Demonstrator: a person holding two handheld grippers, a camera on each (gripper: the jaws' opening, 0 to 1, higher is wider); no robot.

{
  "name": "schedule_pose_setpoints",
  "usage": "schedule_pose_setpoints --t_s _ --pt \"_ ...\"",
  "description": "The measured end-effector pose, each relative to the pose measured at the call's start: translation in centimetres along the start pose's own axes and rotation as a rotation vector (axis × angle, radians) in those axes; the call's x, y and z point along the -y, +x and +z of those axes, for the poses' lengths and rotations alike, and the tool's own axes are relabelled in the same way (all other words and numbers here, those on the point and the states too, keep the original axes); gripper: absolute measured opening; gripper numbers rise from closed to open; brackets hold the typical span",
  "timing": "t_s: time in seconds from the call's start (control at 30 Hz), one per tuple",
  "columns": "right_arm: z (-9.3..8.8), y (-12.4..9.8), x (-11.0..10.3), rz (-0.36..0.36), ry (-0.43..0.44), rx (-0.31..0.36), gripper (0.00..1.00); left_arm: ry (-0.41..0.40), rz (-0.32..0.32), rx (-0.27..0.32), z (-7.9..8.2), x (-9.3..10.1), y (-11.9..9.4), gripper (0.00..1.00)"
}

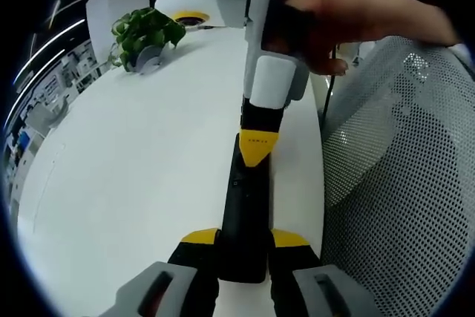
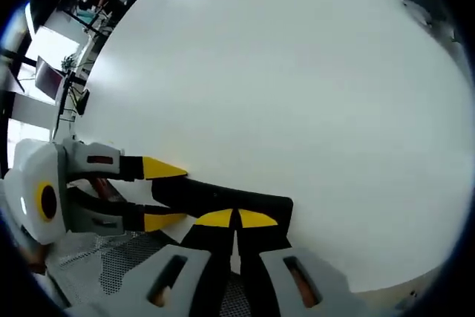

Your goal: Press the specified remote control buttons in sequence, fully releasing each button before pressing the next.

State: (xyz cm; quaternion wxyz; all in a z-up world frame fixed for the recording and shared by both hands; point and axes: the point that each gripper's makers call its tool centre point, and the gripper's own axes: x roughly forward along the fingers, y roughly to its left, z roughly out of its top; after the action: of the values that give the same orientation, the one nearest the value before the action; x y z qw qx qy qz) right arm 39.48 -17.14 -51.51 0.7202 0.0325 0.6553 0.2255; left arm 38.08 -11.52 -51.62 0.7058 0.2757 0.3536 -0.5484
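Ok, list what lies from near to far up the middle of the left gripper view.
Left tongs gripping the black remote → right tongs pressing down on it → the hand holding them. The potted plant stands far off to the side.

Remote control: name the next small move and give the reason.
Probably lift the right gripper straight up off the remote control, since its shut yellow tips rest on the top face while the left gripper clamps the near end on the white table.

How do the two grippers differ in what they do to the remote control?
The left gripper has its fingers spread along both sides of the remote control, clamping it. The right gripper has fingers shut together, tips pressing down on top. Both have yellow tips and touch it.
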Motion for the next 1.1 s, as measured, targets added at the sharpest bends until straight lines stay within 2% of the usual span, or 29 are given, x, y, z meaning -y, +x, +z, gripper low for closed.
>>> schedule_pose_setpoints --t_s 0.2,0.43,0.77,0.97,1.1 --pt "0.1 0.1 0.0 0.002 -0.011 -0.015 0.0 -0.004 0.004 -0.006 0.0 0.0 0.0 0.24" --pt "-0.1 -0.3 0.5 0.017 0.044 -0.014 0.0 -0.008 0.008 0.011 0.4 0.2 0.3 0.24" --pt "-0.2 -0.5 -0.5 0.07 0.076 -0.018 0.0 0.024 -0.014 0.011 0.8 1.2 0.5 0.24" --pt "-0.4 -0.2 -1.1 0.073 0.049 -0.033 0.0 0.013 -0.031 0.014 0.8 1.6 0.5 0.24" --pt "-0.3 -0.1 -1.3 0.05 0.004 -0.027 0.0 0.016 -0.038 0.014 0.8 1.7 0.5 0.24"
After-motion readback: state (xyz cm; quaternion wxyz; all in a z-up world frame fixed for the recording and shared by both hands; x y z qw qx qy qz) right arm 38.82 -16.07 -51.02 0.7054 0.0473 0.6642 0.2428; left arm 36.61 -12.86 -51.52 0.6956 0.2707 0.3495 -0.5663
